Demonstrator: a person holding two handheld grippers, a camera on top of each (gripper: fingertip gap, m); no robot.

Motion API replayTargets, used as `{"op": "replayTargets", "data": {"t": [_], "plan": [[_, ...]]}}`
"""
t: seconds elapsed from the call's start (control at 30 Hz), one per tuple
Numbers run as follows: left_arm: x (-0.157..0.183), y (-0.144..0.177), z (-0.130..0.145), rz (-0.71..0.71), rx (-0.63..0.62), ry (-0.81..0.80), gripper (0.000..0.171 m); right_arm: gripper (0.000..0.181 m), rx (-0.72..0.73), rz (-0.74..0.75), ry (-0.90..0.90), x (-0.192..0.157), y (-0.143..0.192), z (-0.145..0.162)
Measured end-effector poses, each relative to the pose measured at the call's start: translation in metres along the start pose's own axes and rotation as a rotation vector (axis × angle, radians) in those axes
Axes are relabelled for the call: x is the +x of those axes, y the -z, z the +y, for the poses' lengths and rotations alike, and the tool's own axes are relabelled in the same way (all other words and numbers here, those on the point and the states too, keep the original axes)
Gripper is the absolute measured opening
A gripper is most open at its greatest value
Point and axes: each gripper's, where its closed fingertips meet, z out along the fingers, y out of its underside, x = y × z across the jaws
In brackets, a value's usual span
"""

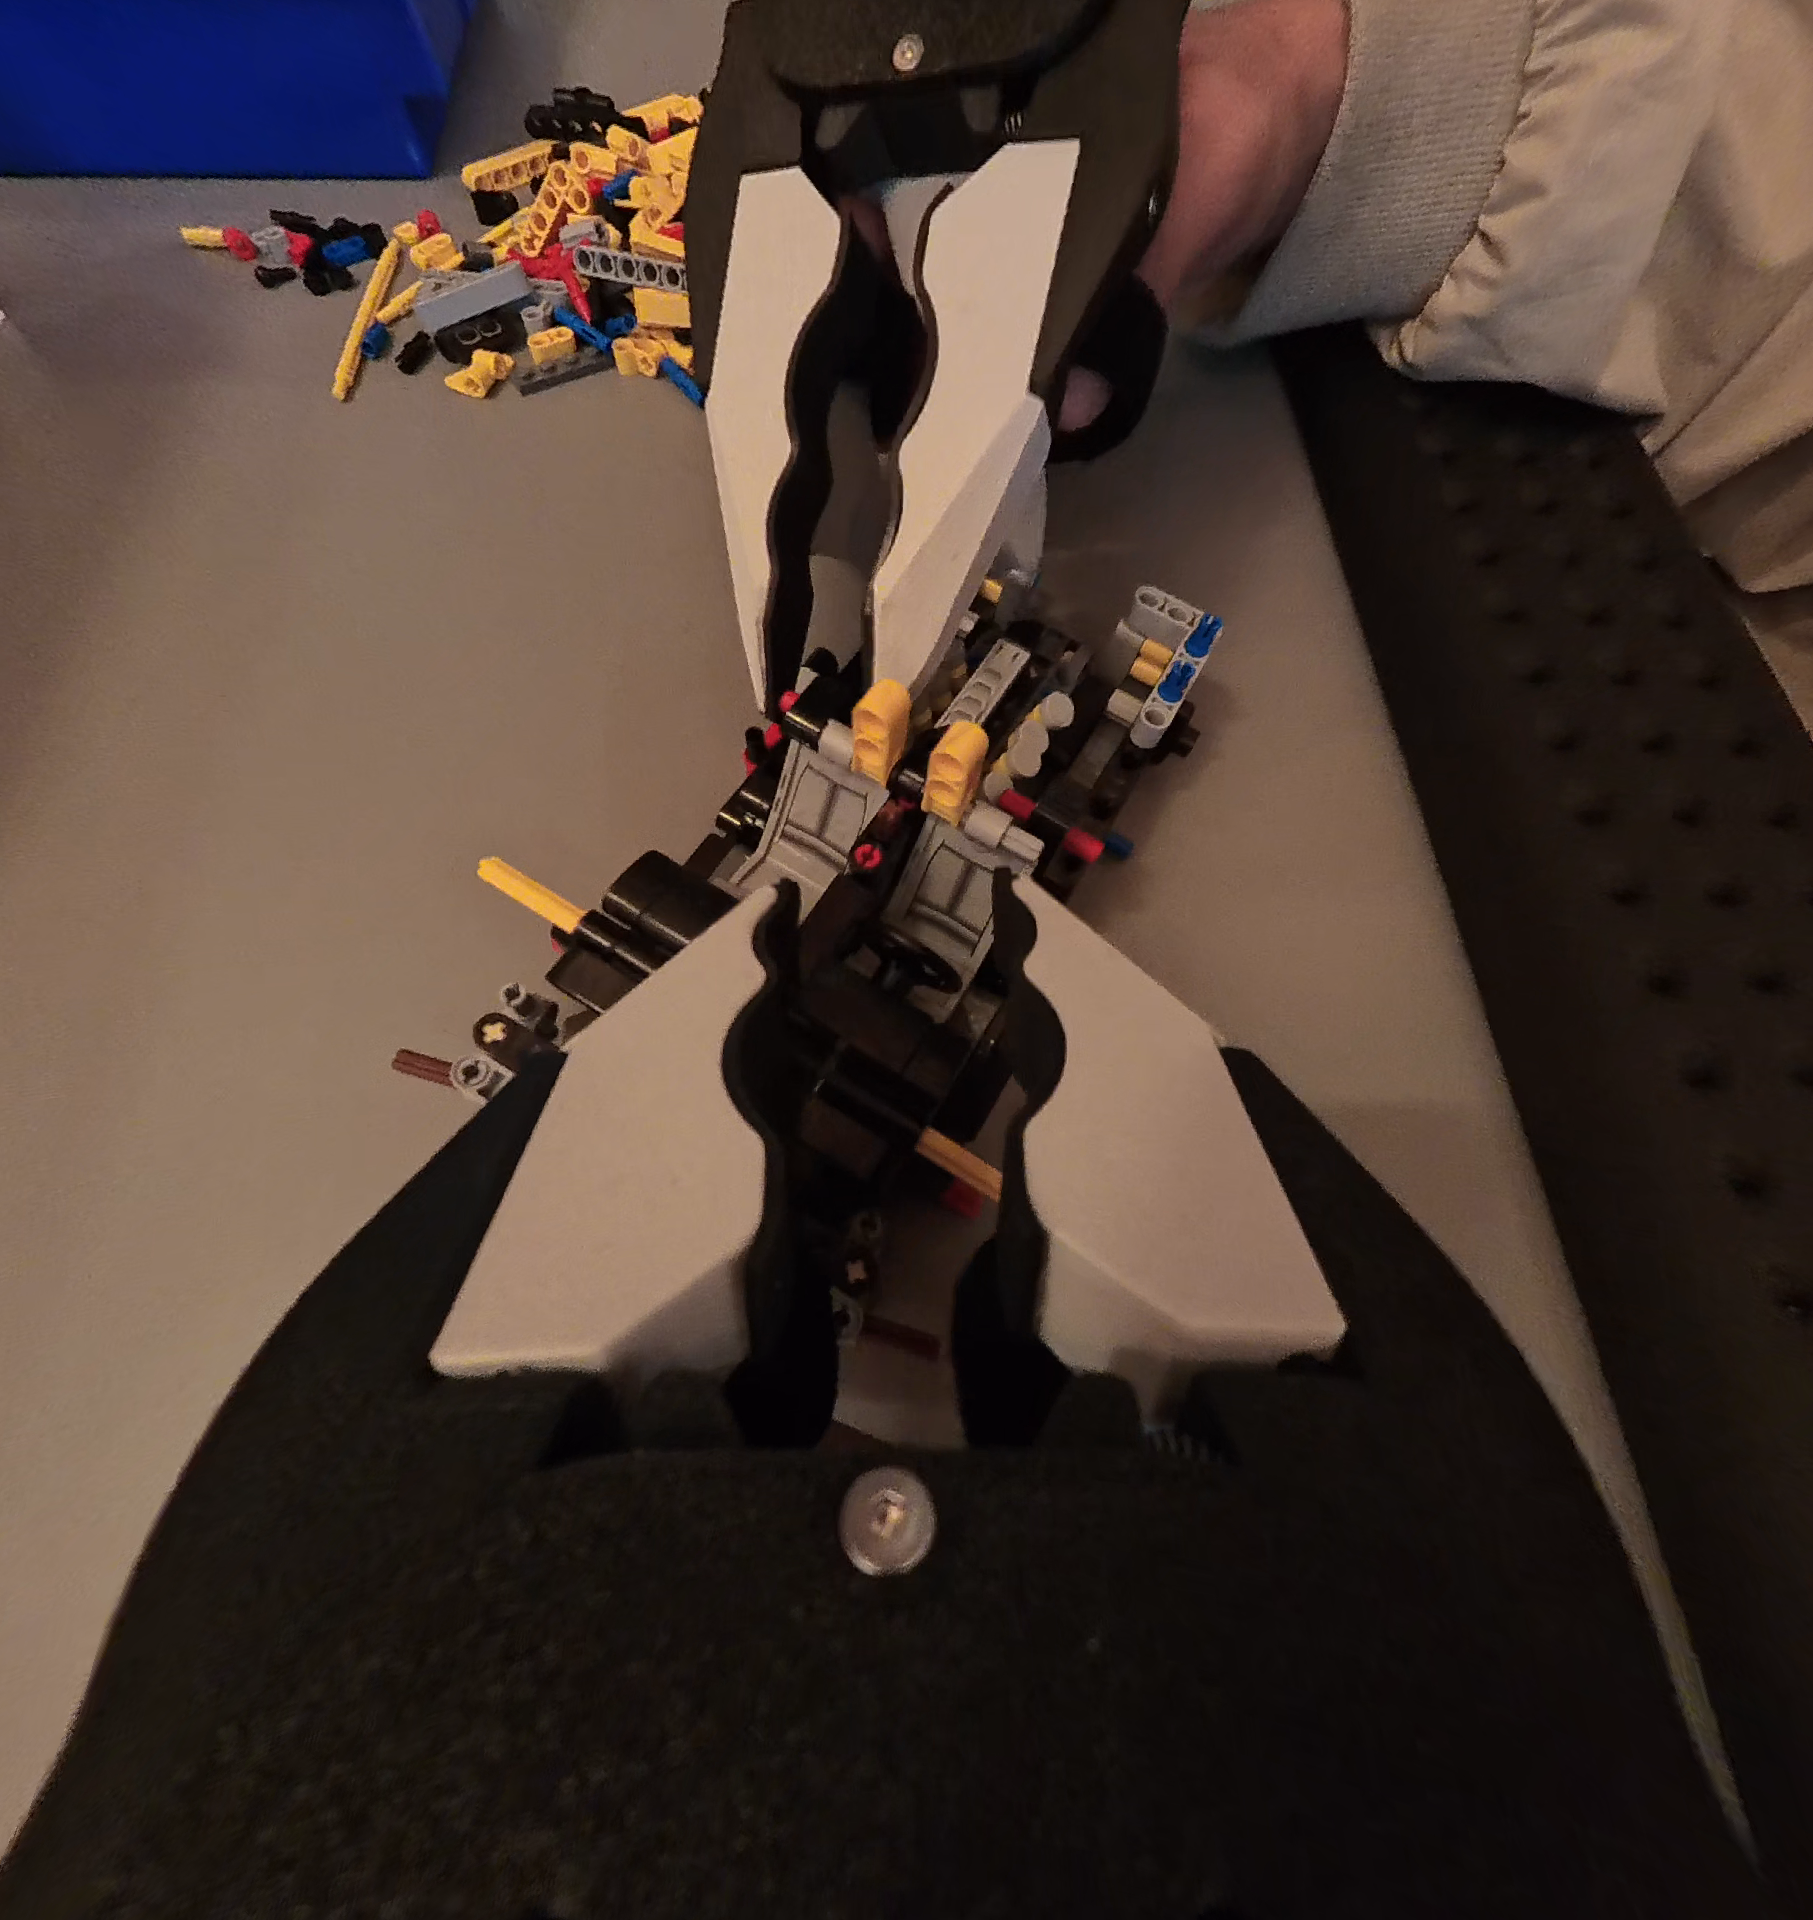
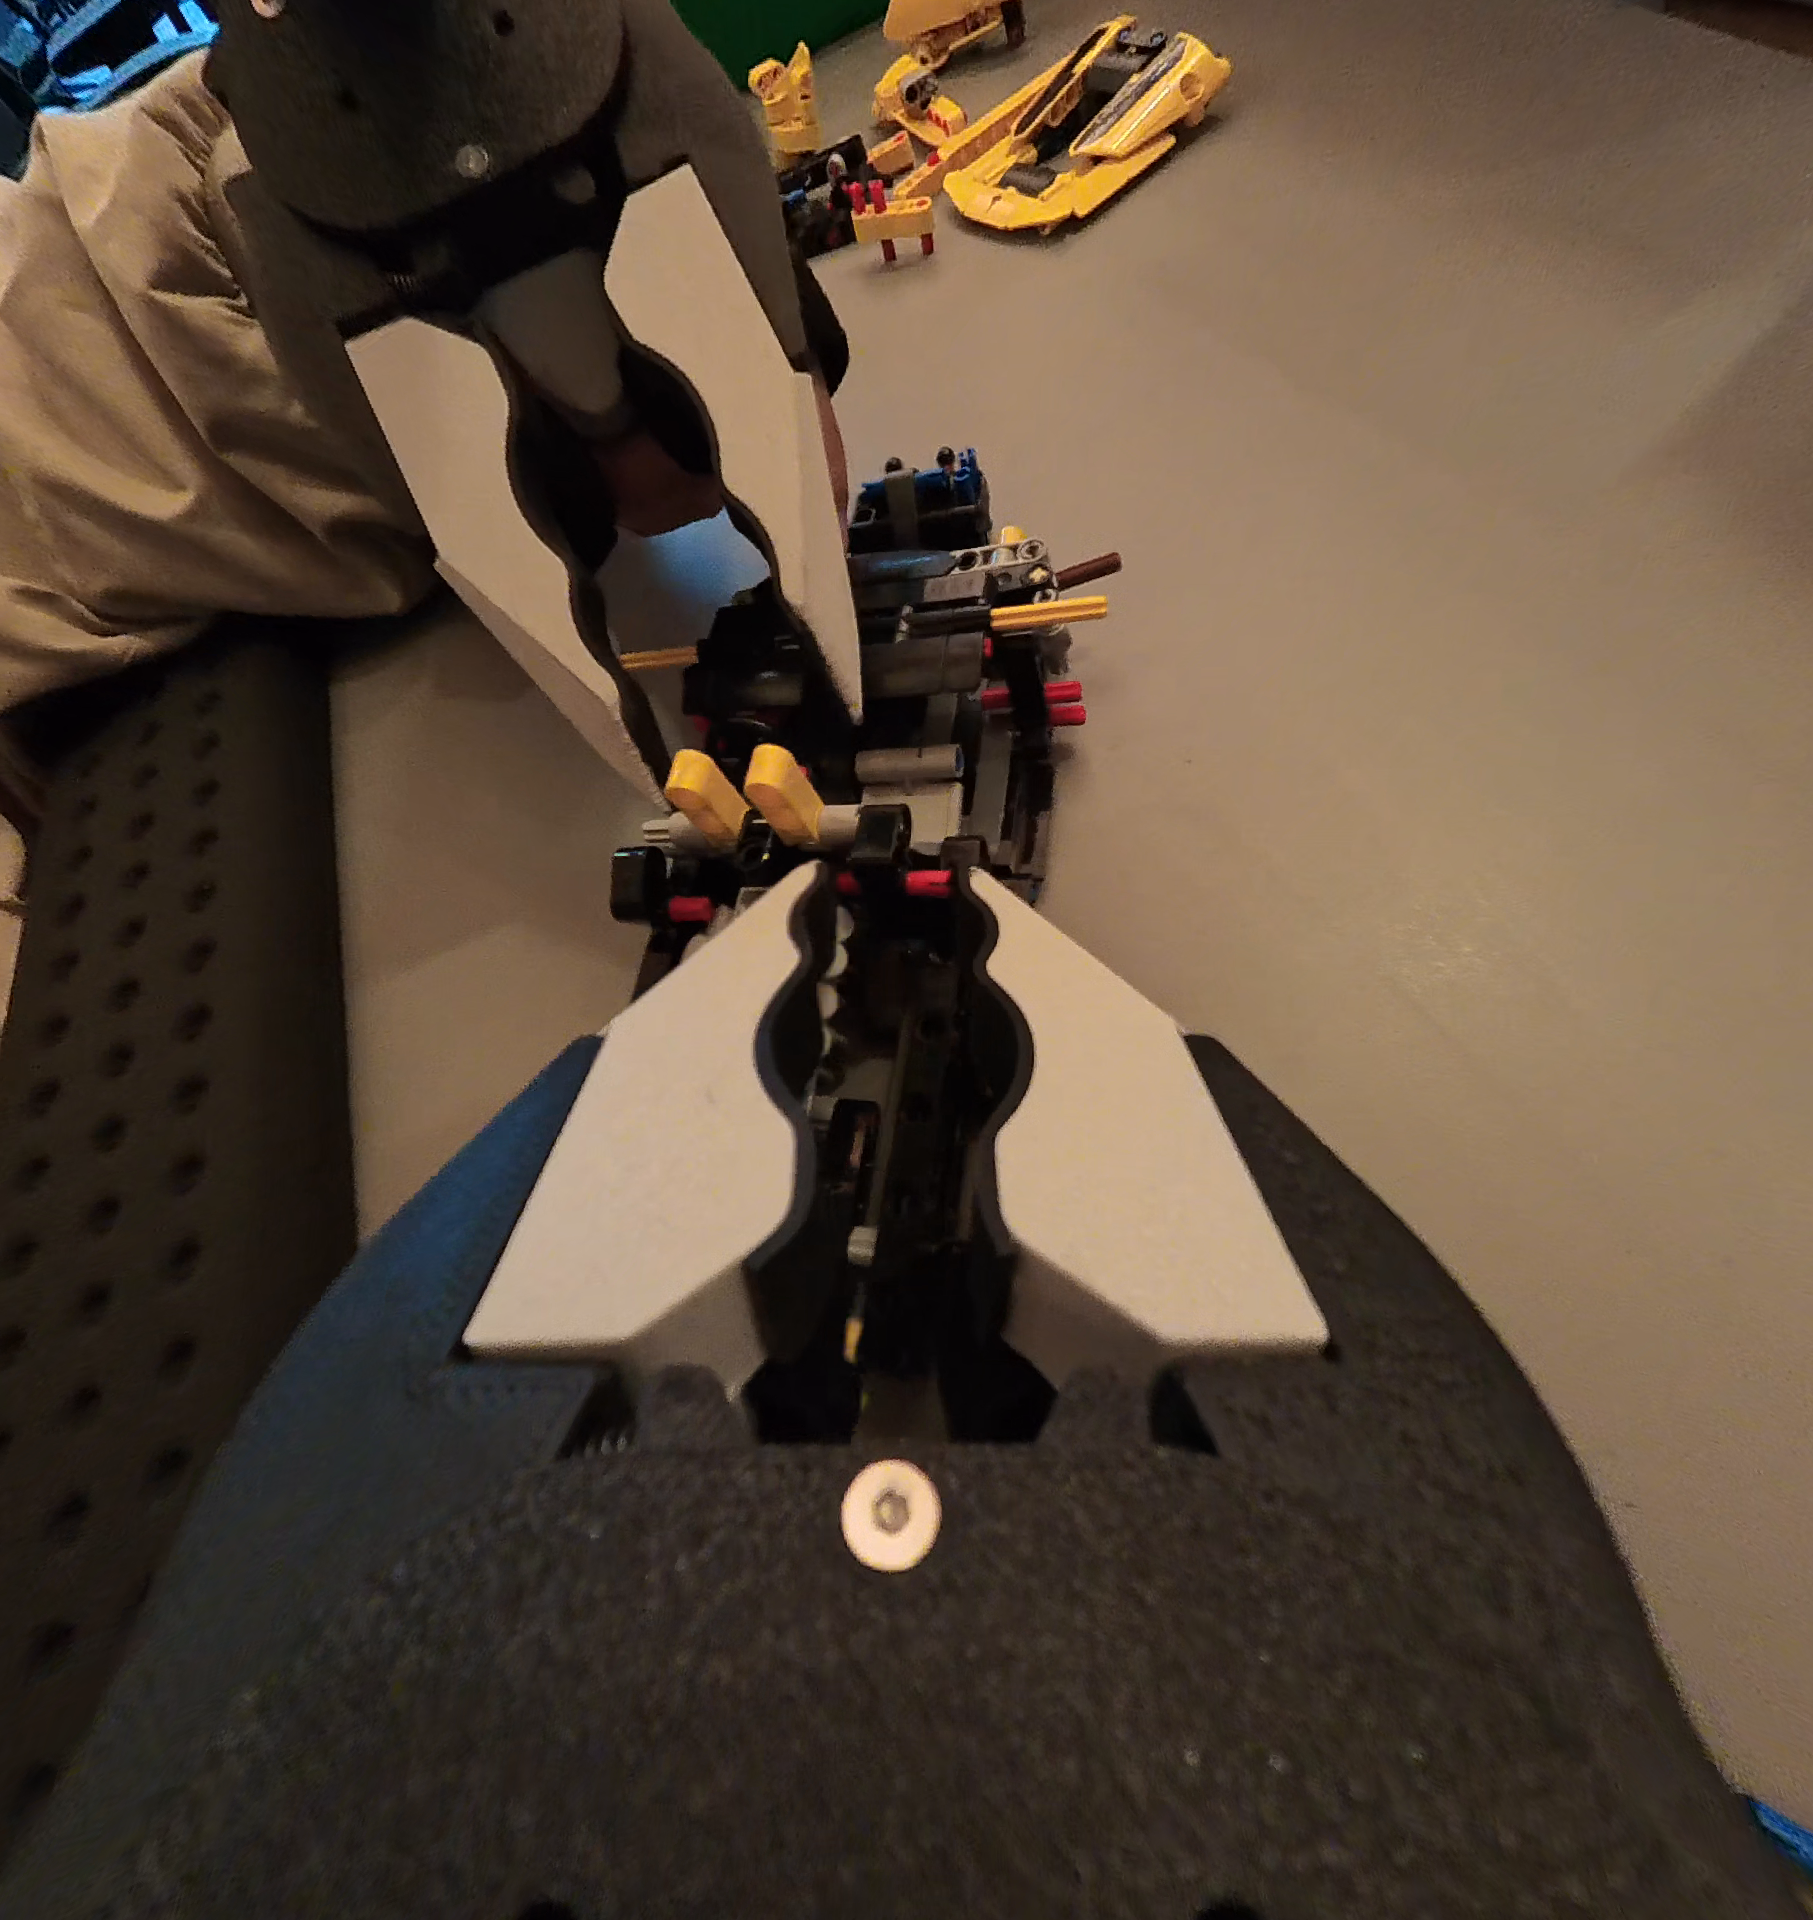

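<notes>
Left tongs clamped front end of half-built brick car chassis at frame centre. Right tongs gripped rear end, steadying it from opposite side on grey tabletop. Loose brick pile upper left; yellow body panels top of right view.

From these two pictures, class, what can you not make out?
- Left wrist view: the toy car's front end, behind the left gripper.
- Right wrist view: the car's near end, between the right gripper's fingers.
- Left wrist view: the blue box, cut by the top edge.
</notes>
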Motion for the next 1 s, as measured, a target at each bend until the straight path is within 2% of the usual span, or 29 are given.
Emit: {"op": "replayTargets", "data": {"t": [0.37,0.53,0.73,0.77,0.8,1.0], "plan": [[-0.005,-0.003,0.002,-0.079,-0.008,-0.095,0.031,0.016,-0.011,0.093,-0.04,0.002,0.001,0.002],[-0.008,-0.004,0.0,-0.108,-0.013,-0.078,0.028,0.014,-0.021,0.048,-0.136,-0.003,0.001,0.003],[-0.008,-0.007,0.002,-0.158,-0.062,-0.127,0.024,0.014,-0.043,0.085,-0.158,-0.004,0.001,0.004],[-0.006,-0.008,0.002,-0.15,-0.07,-0.125,0.018,0.014,-0.047,0.066,-0.166,-0.007,0.001,0.005],[-0.004,-0.008,0.003,-0.139,-0.074,-0.126,0.019,0.014,-0.046,0.044,-0.184,-0.01,0.001,0.006],[-0.009,-0.007,0.002,-0.151,-0.046,-0.131,0.019,0.014,0.021,0.074,-0.205,-0.005,0.0,0.003]]}}
